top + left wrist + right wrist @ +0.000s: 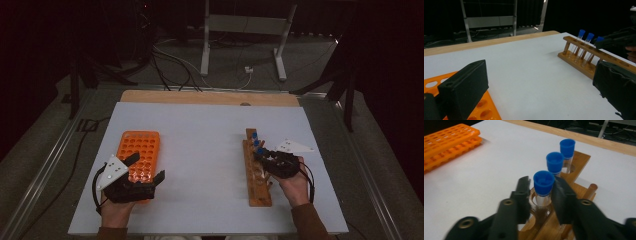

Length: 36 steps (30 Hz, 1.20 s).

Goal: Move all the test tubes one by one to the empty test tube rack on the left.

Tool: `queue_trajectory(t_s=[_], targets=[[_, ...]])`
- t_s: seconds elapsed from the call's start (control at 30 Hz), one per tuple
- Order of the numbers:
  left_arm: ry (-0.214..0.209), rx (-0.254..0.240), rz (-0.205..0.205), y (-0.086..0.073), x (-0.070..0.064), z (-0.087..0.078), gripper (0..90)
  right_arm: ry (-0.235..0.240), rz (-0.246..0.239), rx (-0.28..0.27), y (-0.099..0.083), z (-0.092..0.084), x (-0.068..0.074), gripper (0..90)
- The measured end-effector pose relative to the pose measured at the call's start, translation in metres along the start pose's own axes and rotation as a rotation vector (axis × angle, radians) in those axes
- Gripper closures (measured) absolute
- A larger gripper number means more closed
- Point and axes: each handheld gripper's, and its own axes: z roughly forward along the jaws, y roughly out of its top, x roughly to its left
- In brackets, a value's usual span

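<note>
The right gripper (541, 195) is closing its jaws around the nearest blue-capped tube (543, 185), which is standing upright in the wooden rack (579, 160); whether the pads are pressing on it yet can't be told, as a slim gap seems visible on the left side. The left gripper (145, 170) is hovering with jaws apart over the orange rack (142, 142).

Risk: grip is sitting high, near the cap. A slanted lift is likely jamming the tube in its hole, or tipping the wooden rack w/ the two neighbouring tubes (555, 162).
</note>
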Motion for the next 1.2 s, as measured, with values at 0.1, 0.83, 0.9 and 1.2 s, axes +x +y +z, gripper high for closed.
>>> queue_trajectory(t_s=[0.1,0.83,0.9,1.2], targets=[[0.001,-0.003,0.005,0.001,0.000,-0.001,1.0,-0.007,-0.001,0.003,-0.002,0.004,0.001,73.7],[-0.002,0.004,0.004,0.006,-0.007,-0.001,1.0,-0.031,-0.015,-0.037,0.007,-0.006,0.003,76.8],[-0.005,0.006,0.005,0.006,-0.008,0.001,1.0,-0.029,-0.012,-0.043,0.009,-0.008,0.003,76.8],[-0.003,0.002,0.011,0.012,-0.013,0.007,1.0,-0.021,-0.038,-0.061,0.021,-0.020,0.003,76.8]])
